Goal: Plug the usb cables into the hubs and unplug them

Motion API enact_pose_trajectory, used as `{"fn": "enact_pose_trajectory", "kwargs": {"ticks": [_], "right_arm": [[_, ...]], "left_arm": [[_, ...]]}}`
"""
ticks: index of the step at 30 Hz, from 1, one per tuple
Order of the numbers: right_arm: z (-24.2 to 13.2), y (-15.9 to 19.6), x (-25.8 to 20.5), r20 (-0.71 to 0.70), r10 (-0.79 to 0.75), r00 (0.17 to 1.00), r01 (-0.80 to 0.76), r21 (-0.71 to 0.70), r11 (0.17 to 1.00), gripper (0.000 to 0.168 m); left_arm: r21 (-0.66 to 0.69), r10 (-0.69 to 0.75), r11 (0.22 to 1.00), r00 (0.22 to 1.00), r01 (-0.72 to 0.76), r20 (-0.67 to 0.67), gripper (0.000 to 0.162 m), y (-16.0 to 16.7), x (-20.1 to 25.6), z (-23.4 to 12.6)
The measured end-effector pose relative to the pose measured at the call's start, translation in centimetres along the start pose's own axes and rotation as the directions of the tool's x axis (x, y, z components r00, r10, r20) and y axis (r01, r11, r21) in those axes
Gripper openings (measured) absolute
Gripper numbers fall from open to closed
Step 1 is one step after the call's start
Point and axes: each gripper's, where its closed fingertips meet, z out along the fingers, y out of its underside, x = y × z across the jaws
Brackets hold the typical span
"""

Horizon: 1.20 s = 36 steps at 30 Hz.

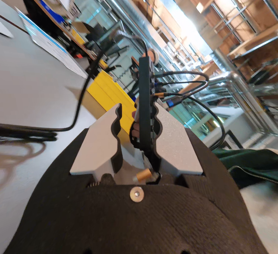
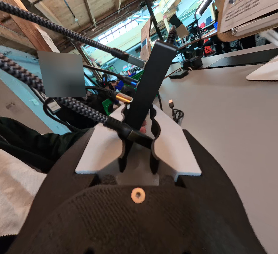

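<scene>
A black USB hub (image 1: 144, 96) stands upright between my left gripper's (image 1: 137, 106) jaws. It rests against the right pad, and a gap shows on its left side. Grey (image 1: 159, 75), dark (image 1: 158, 84) and gold (image 1: 159, 94) plugs sit in its ports. In the right wrist view the hub (image 2: 152, 81) rises tilted beyond my right gripper (image 2: 138, 108), with grey (image 2: 135, 60), blue (image 2: 133, 83) and gold (image 2: 123, 98) plugs in its left edge. My right gripper is shut on the dark plug (image 2: 139, 138) of a thick braided cable, just below the hub's ports.
A grey table (image 2: 210, 118) carries a coiled black cable (image 2: 177, 114) and a white stand base (image 2: 263, 72). A yellow bin (image 1: 111, 94) stands behind the hub. A loose blue-tipped plug (image 1: 171, 103) hangs to its right. A loose gold plug (image 1: 142, 176) shows between the left fingers. A green sleeve (image 1: 248, 165) is at right.
</scene>
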Motion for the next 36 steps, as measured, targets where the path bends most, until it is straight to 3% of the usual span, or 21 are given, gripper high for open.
{"fn": "enact_pose_trajectory", "kwargs": {"ticks": [3,6,10,14,23,31,33,36], "right_arm": [[-0.7,-0.8,0.4,0.012,0.029,0.999,-0.030,0.039,0.999,0.029],[-1.0,-1.3,0.3,0.026,0.030,0.999,-0.032,0.065,0.997,0.029],[-0.9,-1.6,-0.8,0.078,0.013,0.997,-0.020,0.079,0.997,0.029],[-0.5,-1.5,-3.2,0.191,-0.006,0.982,-0.010,0.082,0.997,0.029],[-0.1,-1.6,-9.0,0.457,0.034,0.889,-0.076,0.075,0.994,0.029],[0.4,-1.6,-10.9,0.520,0.050,0.853,-0.101,0.069,0.992,0.029],[0.3,-1.7,-11.2,0.534,0.049,0.844,-0.100,0.066,0.993,0.029],[0.2,-1.8,-11.8,0.557,0.054,0.829,-0.106,0.061,0.992,0.030]], "left_arm": [[0.083,0.023,0.996,0.998,-0.028,0.067,0.027,-1.6,-1.0,-1.0],[0.088,-0.053,0.995,0.989,0.042,0.137,0.022,-1.8,-2.9,-1.6],[0.021,-0.189,0.981,0.939,0.192,0.288,0.029,0.4,-6.3,-1.7],[-0.025,-0.203,0.974,0.911,0.227,0.359,0.041,1.6,-7.2,-1.6],[-0.112,-0.388,0.891,0.866,0.440,0.314,0.043,4.5,-6.4,-0.6],[-0.288,-0.514,0.770,0.821,0.570,0.250,0.049,9.1,-3.2,1.4],[-0.258,-0.508,0.782,0.820,0.568,0.266,0.048,9.3,-3.4,1.6],[-0.136,-0.480,0.835,0.828,0.532,0.290,0.029,7.7,-4.7,1.2]]}}
